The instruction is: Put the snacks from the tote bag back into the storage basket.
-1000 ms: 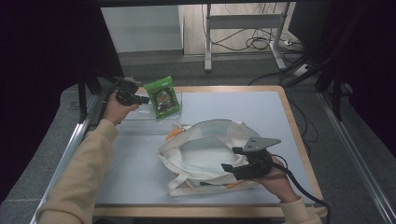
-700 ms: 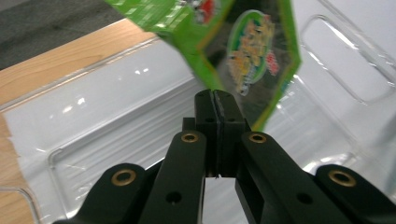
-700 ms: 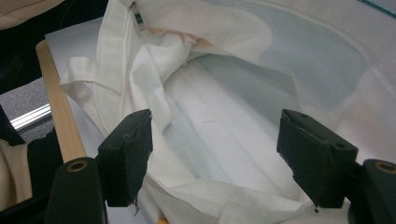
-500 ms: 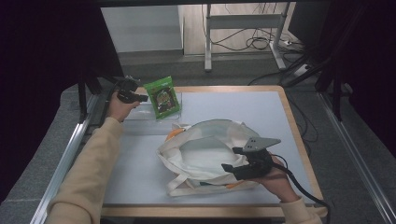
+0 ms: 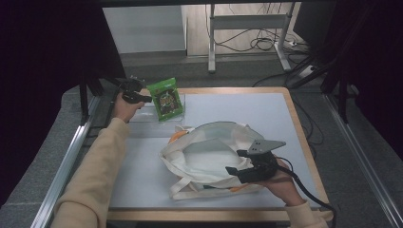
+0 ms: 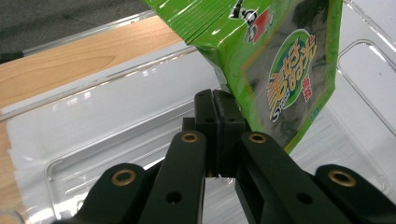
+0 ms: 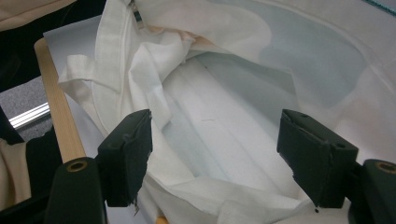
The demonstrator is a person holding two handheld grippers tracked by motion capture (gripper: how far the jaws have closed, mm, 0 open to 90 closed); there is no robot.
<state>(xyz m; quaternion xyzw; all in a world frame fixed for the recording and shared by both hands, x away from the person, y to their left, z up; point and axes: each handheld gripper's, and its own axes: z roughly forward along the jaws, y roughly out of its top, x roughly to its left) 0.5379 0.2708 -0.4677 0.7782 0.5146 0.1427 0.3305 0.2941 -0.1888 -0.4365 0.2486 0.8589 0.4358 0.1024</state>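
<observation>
- The work in hand appears to be packing a green snack packet [image 5: 165, 99] into a white cloth tote bag [image 5: 209, 156]; judged at an early-to-middle stage.
- Done: the packet is picked up. The left gripper [image 5: 142, 99], at about 10 o'clock on the table [image 5: 266, 109], has its jaws pressed fully together on the packet's edge, as the left gripper view shows with the packet [image 6: 275, 60] hanging over a clear plastic tray [image 6: 116, 135].
- Done: the bag lies open-mouthed at the table's centre to 5 o'clock, its interior apparently empty as far as the right gripper view [image 7: 224, 121] shows.
- The right gripper [image 5: 237, 161] sits at the bag's 5 o'clock rim with jaws spread wide. The bag's rim fabric lies by its left jaw; whether it is gripped cannot be told.
- Left: carrying the packet from 10 o'clock across to the bag, lowering it inside, releasing.
- Writing: the packet bears a round green-and-white label with yellow East Asian script and a red patch; no brand name reads clearly. The bag carries no legible print.
</observation>
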